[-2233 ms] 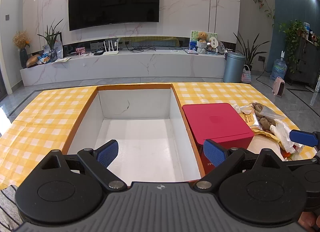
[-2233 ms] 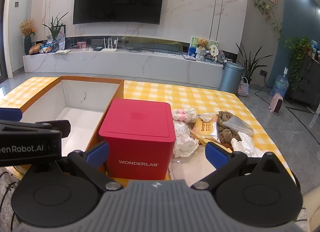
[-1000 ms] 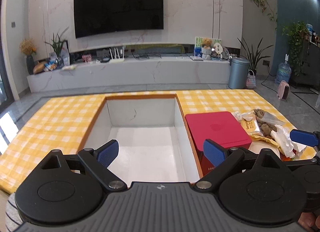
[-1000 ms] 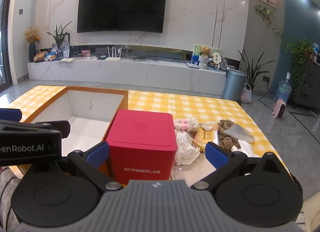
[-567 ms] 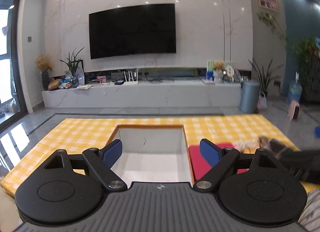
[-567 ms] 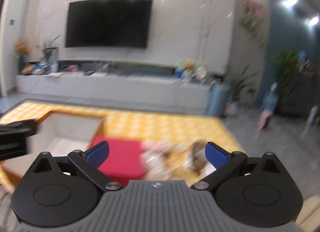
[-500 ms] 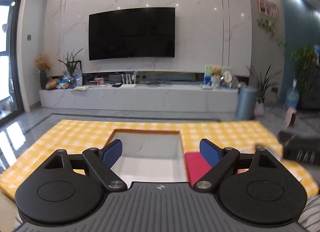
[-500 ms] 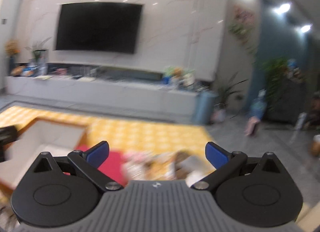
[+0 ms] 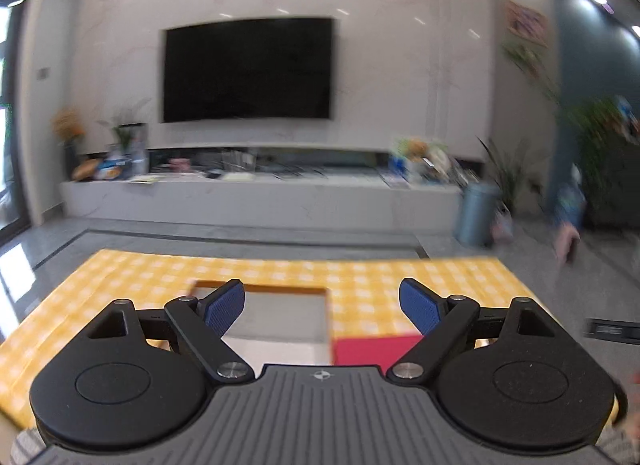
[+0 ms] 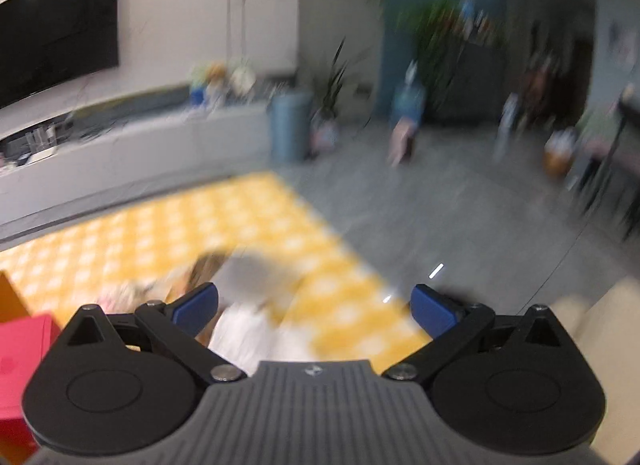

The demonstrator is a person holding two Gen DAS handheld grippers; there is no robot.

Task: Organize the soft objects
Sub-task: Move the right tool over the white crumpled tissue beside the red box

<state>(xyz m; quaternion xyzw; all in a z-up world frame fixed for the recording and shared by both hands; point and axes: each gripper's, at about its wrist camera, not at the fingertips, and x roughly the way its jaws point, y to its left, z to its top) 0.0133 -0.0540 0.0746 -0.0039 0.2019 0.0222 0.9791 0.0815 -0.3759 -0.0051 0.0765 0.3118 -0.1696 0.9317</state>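
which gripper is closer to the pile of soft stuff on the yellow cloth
Right. The right gripper hangs just above the blurred soft pile; the left gripper faces the white bin, with no pile in view.

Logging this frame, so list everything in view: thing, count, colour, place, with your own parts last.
cloth: one, yellow check, covers the table.
bin: one, white inside with orange rim, sunk in the table's middle, nothing seen in it.
box: one, red, right of the bin.
soft items: a blurred pile, white, brown and pink, right of the box; count unclear.
TV: one, black, on the marble wall.
console: one, white, under the TV, cluttered.
can: one, blue-grey, at the console's right end.
plants: green, blurred, far right.
left gripper: open, above the table's near edge.
right gripper: open, over the pile.
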